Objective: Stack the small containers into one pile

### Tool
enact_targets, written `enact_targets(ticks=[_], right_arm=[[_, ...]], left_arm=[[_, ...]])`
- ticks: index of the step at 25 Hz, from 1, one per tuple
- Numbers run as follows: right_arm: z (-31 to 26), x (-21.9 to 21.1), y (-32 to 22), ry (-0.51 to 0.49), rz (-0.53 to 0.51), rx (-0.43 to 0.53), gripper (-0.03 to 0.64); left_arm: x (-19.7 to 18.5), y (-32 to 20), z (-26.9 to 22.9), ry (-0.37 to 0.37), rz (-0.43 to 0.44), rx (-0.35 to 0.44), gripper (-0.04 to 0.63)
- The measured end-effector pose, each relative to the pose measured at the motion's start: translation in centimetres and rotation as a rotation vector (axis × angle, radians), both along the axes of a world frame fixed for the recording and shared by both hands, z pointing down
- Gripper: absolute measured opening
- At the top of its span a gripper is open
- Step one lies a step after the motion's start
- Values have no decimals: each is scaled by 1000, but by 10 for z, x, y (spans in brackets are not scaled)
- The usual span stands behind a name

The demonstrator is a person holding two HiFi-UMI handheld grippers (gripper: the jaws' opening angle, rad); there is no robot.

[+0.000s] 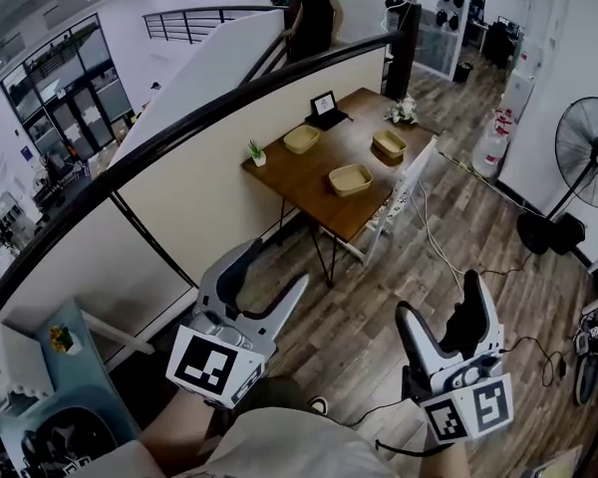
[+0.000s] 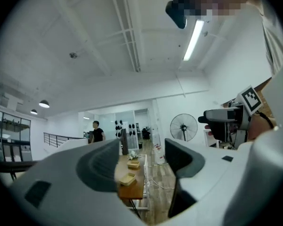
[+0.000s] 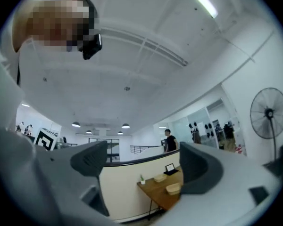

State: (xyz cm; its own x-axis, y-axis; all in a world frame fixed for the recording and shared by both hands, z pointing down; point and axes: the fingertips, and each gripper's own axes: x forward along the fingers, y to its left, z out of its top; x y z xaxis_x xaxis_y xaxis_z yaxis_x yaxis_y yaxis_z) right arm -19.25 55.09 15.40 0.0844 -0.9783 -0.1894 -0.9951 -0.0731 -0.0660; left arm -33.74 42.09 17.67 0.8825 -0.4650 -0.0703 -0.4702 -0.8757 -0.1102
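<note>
Three small tan containers stand apart on a brown wooden table (image 1: 309,182) far ahead: one at the back left (image 1: 302,138), one at the back right (image 1: 389,144), one nearer the front (image 1: 350,179). Both grippers hang in the air well short of the table, above the wooden floor. My left gripper (image 1: 272,272) is open with nothing between its jaws; in its own view (image 2: 141,157) the table and two containers (image 2: 128,178) show through the gap. My right gripper (image 1: 441,302) is open wide and empty; its view (image 3: 144,161) frames two containers (image 3: 172,188) between the jaws.
A dark curved railing (image 1: 179,127) on a low cream wall runs between me and the table's left side. On the table are a small tablet (image 1: 325,106), a potted plant (image 1: 257,153) and flowers (image 1: 402,113). A standing fan (image 1: 588,167) is at the right. A person (image 1: 314,13) stands at the back. Cables trail on the floor.
</note>
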Motion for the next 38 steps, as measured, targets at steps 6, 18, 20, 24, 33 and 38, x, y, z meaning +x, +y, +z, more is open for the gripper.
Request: enact_targets(ticks=[6,18,20,24,33,38], right_arm=[[14,22,2,91,74,-74,502],[31,72,-64,96,69,-116,492],[33,82,-84,104,71,-123,491],[42,106,-127,69,64,-147,490],[46,163,-255,45,63,-199,485],[46,186,-330,50,48,-209,471]], left_arm=[[13,-3,10,1,-39,1,402],[52,-74,42,-61,-104,-17,403],[60,-93,44,-63,-104,-27,403],[81,-137,52,-79,-104,-47,403],[136,-256,58,-127,-76,-74,403],[161,-324,55,-149,-73,-59,403]])
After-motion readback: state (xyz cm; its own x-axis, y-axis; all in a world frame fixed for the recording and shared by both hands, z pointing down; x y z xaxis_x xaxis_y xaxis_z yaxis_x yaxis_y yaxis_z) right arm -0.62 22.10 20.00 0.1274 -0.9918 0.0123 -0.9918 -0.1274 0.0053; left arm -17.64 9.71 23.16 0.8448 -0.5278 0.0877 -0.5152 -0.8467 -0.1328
